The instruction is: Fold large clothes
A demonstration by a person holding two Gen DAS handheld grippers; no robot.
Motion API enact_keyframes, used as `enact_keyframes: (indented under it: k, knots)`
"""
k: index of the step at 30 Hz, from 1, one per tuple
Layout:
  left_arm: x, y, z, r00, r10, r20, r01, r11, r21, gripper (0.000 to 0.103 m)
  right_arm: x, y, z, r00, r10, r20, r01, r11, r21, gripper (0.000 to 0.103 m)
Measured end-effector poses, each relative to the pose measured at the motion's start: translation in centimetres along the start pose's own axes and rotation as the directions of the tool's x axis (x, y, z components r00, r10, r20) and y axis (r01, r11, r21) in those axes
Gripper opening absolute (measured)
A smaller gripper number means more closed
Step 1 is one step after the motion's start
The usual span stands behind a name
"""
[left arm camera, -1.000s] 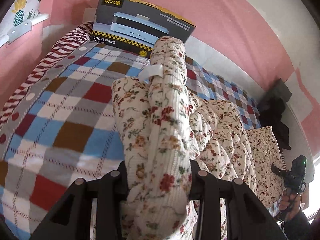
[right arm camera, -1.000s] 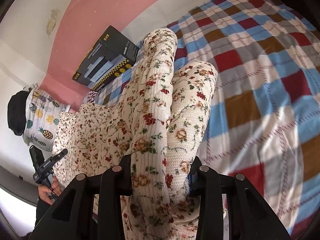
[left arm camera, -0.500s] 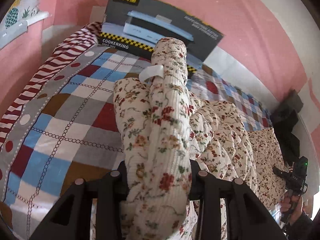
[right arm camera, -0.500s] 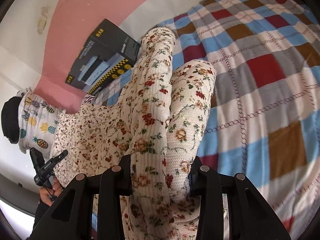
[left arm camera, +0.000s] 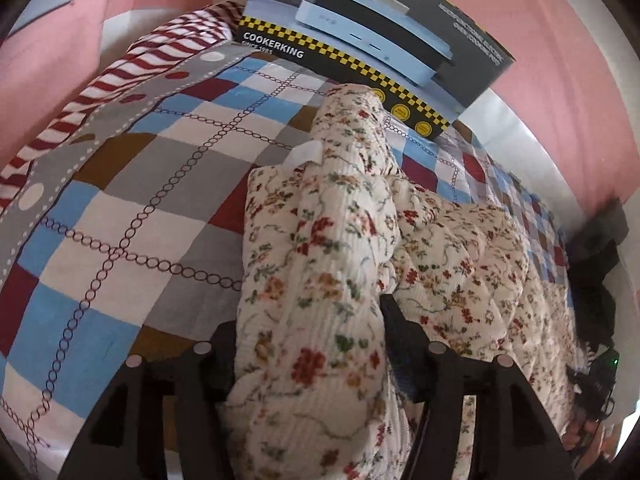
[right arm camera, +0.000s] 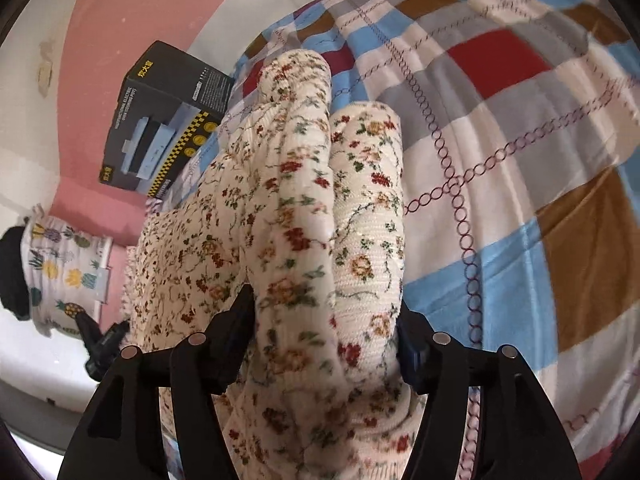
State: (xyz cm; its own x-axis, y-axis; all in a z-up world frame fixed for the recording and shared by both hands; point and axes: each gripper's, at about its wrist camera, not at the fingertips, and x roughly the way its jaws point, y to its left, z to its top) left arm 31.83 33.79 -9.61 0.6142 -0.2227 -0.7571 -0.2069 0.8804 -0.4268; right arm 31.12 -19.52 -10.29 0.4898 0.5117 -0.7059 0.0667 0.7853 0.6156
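A cream floral knit garment (left arm camera: 316, 248) is bunched between the fingers of my left gripper (left arm camera: 310, 332), which is shut on a thick fold of it above the checked bedspread (left arm camera: 120, 208). A white label shows on the fold. My right gripper (right arm camera: 326, 328) is shut on another thick fold of the same garment (right arm camera: 312, 208). The cloth stretches between the two grippers and sags over the bed. The right gripper shows small at the lower right of the left wrist view (left arm camera: 596, 384); the left gripper shows at the lower left of the right wrist view (right arm camera: 102, 344).
A dark COOKERKING box (left arm camera: 372, 44) stands on the bed against the pink wall, also in the right wrist view (right arm camera: 168, 116). A red-striped pillow (left arm camera: 132, 72) lies at the bed's head. Dark clothes (left arm camera: 592, 280) lie at the far right. A pineapple-print cloth (right arm camera: 60, 272) hangs at left.
Both grippers have carried the garment forward over the bed toward the box and wall, and the box looms larger in the left wrist view. The grips have not changed.
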Motion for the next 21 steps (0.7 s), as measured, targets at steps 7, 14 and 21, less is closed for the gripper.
enact_keyframes:
  k: [7,14,21]
  knots:
    - [-6.0,0.5,-0.3,0.994,0.002,0.11,0.003,0.999,-0.042,0.06,-5.9,3.2,-0.4,0.978,-0.13,0.166,0.15,0.982,-0.119,0.063]
    - [-6.8,-4.3,-1.0,0.981,0.053,0.185,-0.081,0.985,0.151,0.06,-4.1,7.2,-1.1,0.954,-0.233,0.189,0.282,0.912,-0.298,0.018]
    - [-0.4,-2.7,-1.4,0.975,0.143,0.169,-0.171,0.972,0.162,0.056,-0.3,5.6,-1.1,0.935,-0.325,0.143,0.354,0.874,-0.333,0.012]
